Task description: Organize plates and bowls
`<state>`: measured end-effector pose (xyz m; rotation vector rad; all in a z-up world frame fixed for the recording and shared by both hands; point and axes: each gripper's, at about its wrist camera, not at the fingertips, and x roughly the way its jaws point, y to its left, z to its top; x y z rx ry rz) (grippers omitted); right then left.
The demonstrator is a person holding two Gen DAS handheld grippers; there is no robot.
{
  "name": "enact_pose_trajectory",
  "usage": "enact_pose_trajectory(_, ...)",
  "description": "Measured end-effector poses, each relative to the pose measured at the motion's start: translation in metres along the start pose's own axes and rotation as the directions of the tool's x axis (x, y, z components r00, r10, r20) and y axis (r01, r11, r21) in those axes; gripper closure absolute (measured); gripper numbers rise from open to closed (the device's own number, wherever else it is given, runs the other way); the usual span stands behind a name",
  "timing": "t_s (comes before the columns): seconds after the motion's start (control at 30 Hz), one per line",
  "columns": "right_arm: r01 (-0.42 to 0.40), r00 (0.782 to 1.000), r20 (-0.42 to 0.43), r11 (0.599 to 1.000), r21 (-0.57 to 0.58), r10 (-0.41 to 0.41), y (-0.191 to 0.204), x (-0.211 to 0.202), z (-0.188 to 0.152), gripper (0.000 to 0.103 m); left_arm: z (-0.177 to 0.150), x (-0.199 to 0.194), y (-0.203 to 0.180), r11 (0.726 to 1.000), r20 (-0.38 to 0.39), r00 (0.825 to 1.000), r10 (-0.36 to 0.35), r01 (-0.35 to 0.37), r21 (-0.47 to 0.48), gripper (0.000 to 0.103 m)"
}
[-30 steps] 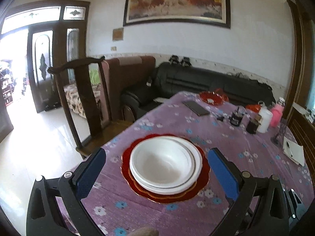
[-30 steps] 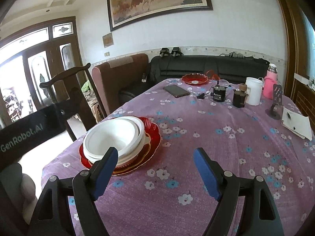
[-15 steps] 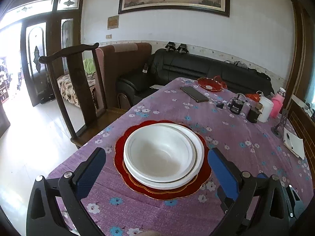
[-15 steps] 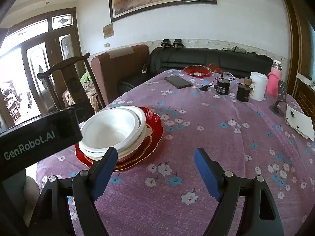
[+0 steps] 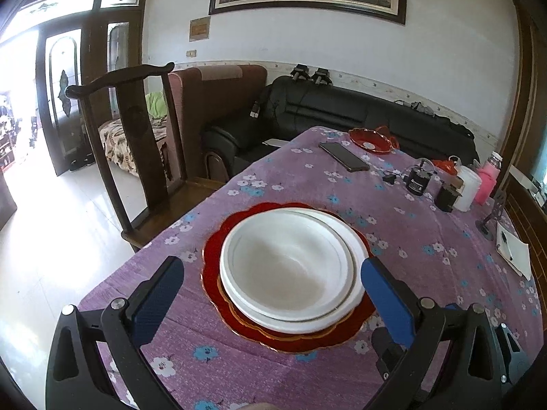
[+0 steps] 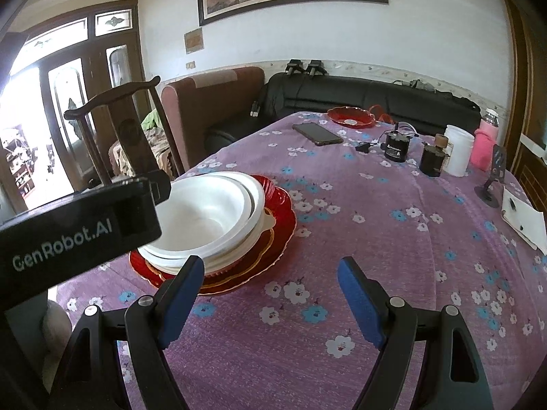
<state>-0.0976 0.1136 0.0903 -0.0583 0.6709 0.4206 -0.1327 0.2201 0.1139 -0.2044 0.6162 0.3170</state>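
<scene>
Already gathered near the table's left edge, a white bowl (image 5: pixel 287 266) sits nested in wider white dishes (image 5: pixel 355 249), the pile resting on a scalloped red plate (image 5: pixel 212 259) over a purple flowered tablecloth (image 5: pixel 427 235). Both handheld grippers hang above the near end of the table with nothing between their blue pads: the left gripper (image 5: pixel 271 300) frames the pile, its jaws standing wider than the white rims and clear of them, while the right gripper (image 6: pixel 270 299), equally wide open, points at bare cloth just right of the pile. At the far end a second red plate (image 6: pixel 350 117) lies alone beside a dark phone (image 6: pixel 317 133), well apart from the stack. Judging by this layout, most of the crockery is stacked, and that stray red plate looks like the piece left to bring in; whether the stack itself is to be moved or re-sorted cannot be told. Jars, a white container and a pink bottle crowd the far right corner.
</scene>
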Motion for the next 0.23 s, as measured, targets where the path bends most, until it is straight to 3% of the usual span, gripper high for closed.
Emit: enact_pose_trajectory(0.23,-0.009,1.000,-0.020,1.000,0.008,0.009,-0.0010,0.0055,0.0046,0.019,0.0088,0.0049,0.0073,1.000,-0.010,1.000,0.011,-0.011,-0.030,0.000)
